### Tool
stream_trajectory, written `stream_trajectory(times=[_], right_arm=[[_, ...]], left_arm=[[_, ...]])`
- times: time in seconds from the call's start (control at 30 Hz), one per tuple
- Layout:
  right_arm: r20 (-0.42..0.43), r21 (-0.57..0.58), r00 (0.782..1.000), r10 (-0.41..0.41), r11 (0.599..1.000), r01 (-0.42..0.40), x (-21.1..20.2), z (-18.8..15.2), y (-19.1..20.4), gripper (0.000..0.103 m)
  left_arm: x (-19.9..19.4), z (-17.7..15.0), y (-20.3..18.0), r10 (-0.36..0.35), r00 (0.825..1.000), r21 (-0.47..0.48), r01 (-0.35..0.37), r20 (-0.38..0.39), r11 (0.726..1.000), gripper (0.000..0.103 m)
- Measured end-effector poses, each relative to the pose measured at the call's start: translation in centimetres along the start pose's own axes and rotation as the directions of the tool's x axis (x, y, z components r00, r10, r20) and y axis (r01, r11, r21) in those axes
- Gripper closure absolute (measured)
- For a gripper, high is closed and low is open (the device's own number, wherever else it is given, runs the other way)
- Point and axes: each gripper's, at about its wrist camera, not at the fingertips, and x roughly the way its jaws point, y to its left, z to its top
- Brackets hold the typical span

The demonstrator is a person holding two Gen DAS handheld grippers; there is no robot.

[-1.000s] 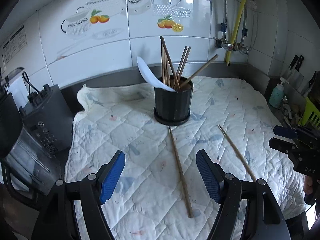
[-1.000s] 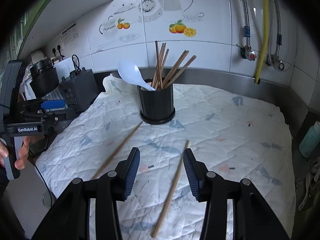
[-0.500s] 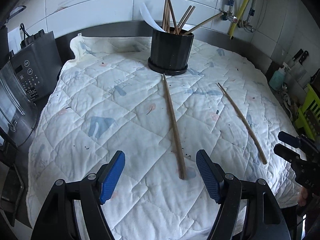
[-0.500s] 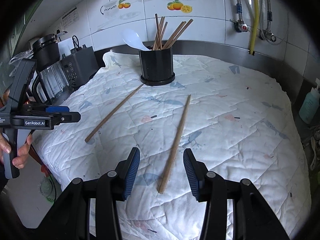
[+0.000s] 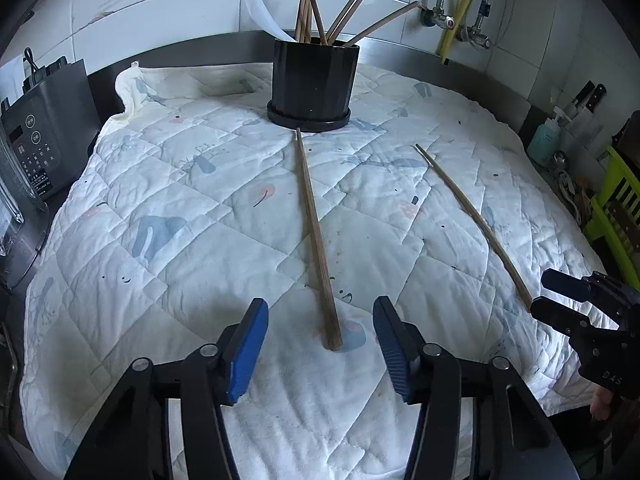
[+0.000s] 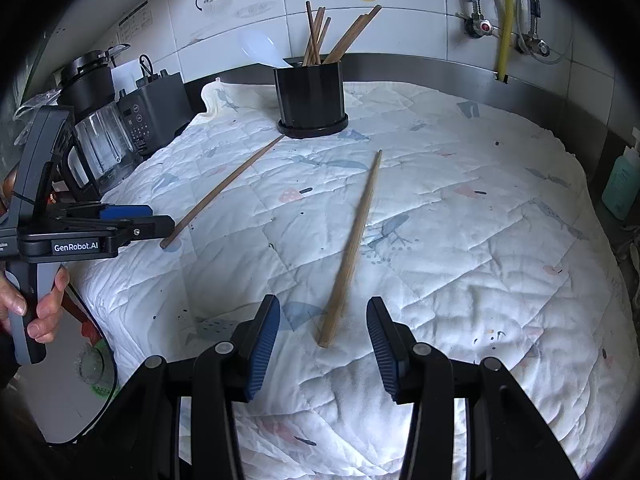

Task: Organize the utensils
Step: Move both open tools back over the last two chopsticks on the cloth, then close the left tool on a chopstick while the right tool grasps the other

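Note:
Two loose wooden chopsticks lie on the quilted cloth in front of a black utensil holder that has several chopsticks and a white spoon in it. My left gripper is low over the cloth. Its jaws are closing around the near end of the left chopstick, and the pads stand clear of it. My right gripper straddles the near end of the right chopstick without touching it. In the other wrist's view, each gripper shows at the edge: right gripper, left gripper.
A dark appliance and a glass blender jug stand off the cloth's left edge. A soap bottle and a green rack are on the right. A steel rim and a tiled wall with pipes close the back.
Both grippers have come down toward the cloth, so each chopstick's near end now lies between a pair of jaws. The left jaws have narrowed.

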Motion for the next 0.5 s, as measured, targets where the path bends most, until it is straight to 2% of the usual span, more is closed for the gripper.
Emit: stream_trajectory(times=[0.17, 0.27, 0.5], right_arm=[[-0.002, 0.020, 1.000, 0.009, 1.000, -0.009, 0.3, -0.3, -0.1, 0.053], [-0.005, 0.012, 1.000, 0.008, 1.000, -0.008, 0.4, -0.3, 0.1, 0.054], [-0.009, 0.006, 1.000, 0.010, 1.000, -0.010, 0.9, -0.6, 0.4, 0.059]], left_arm=[[0.8, -0.2, -0.1, -0.017, 1.000, -0.008, 0.017, 0.016, 1.000, 0.068], [1.4, -0.2, 0.0, -0.021, 1.000, -0.012, 0.021, 0.021, 1.000, 0.075], [2.4, -0.1, -0.6, 0.006, 0.999, 0.022, -0.007, 0.038, 1.000, 0.083]])
